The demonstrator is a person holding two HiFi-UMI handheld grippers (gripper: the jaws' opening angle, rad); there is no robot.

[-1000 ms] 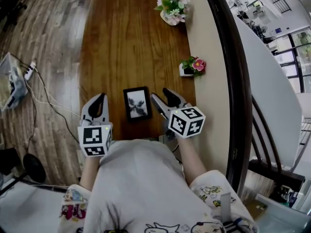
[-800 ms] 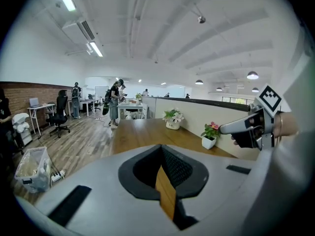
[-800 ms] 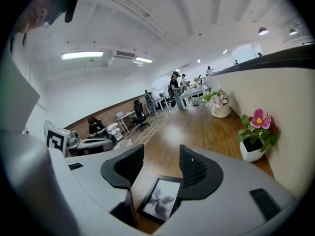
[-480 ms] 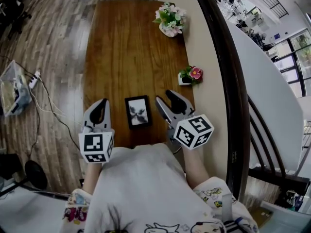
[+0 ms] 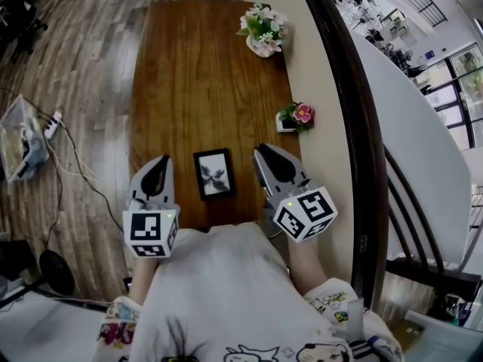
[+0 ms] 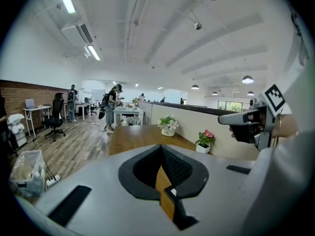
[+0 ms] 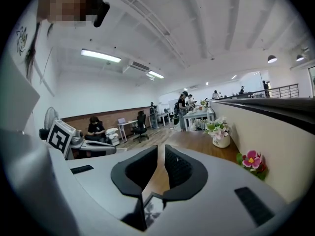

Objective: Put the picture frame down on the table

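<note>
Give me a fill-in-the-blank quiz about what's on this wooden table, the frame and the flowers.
1. On the wooden table, the picture frame lies ____, not standing upright.
2. The small pot at the table's right edge holds a ____ flower.
3. The larger bouquet stands at the table's ____ end, away from the person.

Missing words: flat; pink; far.

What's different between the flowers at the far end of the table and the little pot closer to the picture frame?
The far bouquet is a full bunch of white and pale pink blooms, while the near pot shows one bright pink flower. The far bouquet sits in a rounded vase, whereas the near pot is small, white and boxy. Both stand upright along the right edge of the table, against the beige partition.
</note>
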